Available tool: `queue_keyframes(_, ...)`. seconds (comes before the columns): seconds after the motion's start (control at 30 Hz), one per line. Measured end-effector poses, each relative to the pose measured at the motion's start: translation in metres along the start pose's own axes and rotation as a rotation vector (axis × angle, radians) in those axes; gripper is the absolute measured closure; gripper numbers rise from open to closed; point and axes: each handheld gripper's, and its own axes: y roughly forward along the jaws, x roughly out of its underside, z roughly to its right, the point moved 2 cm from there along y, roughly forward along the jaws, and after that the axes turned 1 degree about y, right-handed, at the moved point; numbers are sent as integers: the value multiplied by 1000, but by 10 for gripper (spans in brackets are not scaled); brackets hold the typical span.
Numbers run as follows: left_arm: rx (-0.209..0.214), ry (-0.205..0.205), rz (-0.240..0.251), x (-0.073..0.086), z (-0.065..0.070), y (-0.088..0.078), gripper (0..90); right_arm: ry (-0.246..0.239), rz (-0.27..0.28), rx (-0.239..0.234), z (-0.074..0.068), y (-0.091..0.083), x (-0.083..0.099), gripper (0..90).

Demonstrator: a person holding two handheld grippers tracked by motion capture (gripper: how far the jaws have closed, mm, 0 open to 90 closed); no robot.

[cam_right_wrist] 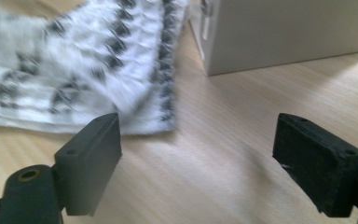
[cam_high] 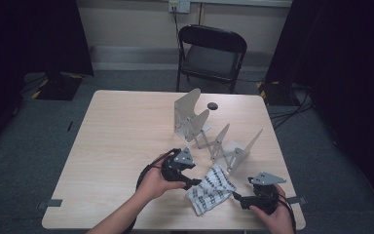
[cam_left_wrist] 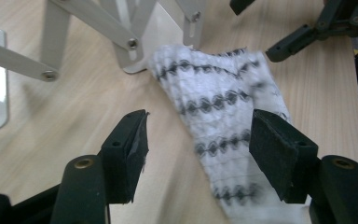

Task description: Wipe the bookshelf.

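Cataloguing by size, we are listing first the wooden table (cam_high: 112, 146), with a black folding chair (cam_high: 212, 53) standing beyond its far edge. Next we are entering the grey metal expanding rack (cam_high: 209, 131), which is stretching across the right half of the table from its tall end plate toward the near right. After that we are noting the white cloth with black patterned stripes (cam_high: 212, 192), which is lying rumpled on the tabletop just in front of the rack's near end, between our two hands; its far edge is reaching the foot of the rack. We are holding the left gripper (cam_left_wrist: 198, 140) with its jaws standing partly apart; the cloth is lying between and beneath them, and the pads are not pressing on it. We are holding the right gripper (cam_right_wrist: 198, 154) just beside the cloth's near right edge, jaws spread wide over bare wood, gripping nothing. Last, a small dark disc (cam_high: 212, 105) is sitting near the table's far edge.
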Motion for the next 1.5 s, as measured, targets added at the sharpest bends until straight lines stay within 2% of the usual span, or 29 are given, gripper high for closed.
queue_keyframes(0.2, -37, -30, -19, 23, -13, -17, 372, -11, -4, -36, -10, -3, -5, 183)
queue_keyframes(0.33, -54, -54, -22, 36, -18, -27, 370, -22, -9, -36, -15, -4, -11, 207)
queue_keyframes(0.5, -77, -54, -36, 51, -21, -40, 368, -34, -11, -40, -19, -6, -20, 222)
queue_keyframes(0.57, -86, -69, -32, 58, -22, -44, 367, -20, -9, -42, -21, -7, -23, 235)
queue_keyframes(0.63, -100, -82, -30, 66, -22, -46, 365, 18, 2, -50, -23, -8, -27, 238)
queue_keyframes(0.77, -118, -98, -35, 82, -22, -50, 365, 25, 18, -46, -27, -6, -33, 243)
queue_keyframes(0.87, -123, -89, -52, 94, -22, -51, 364, 8, 29, -54, -35, 0, -37, 259)
queue_keyframes(0.93, -130, -97, -62, 100, -22, -52, 362, 17, 34, -70, -42, 7, -39, 258)
queue_keyframes(1.17, -154, -118, -53, 112, -25, -55, 336, -62, 11, -60, -67, 35, -44, 280)
queue_keyframes(1.2, -158, -107, -61, 115, -26, -56, 336, -70, 7, -57, -68, 39, -44, 282)
queue_keyframes(1.3, -168, -114, -69, 118, -26, -55, 330, -85, -28, -51, -67, 44, -39, 295)
queue_keyframes(1.4, -166, -109, -76, 120, -26, -55, 330, -98, -59, -52, -62, 42, -34, 302)
queue_keyframes(1.5, -150, -105, -61, 120, -24, -54, 328, -77, -74, -73, -56, 36, -28, 307)
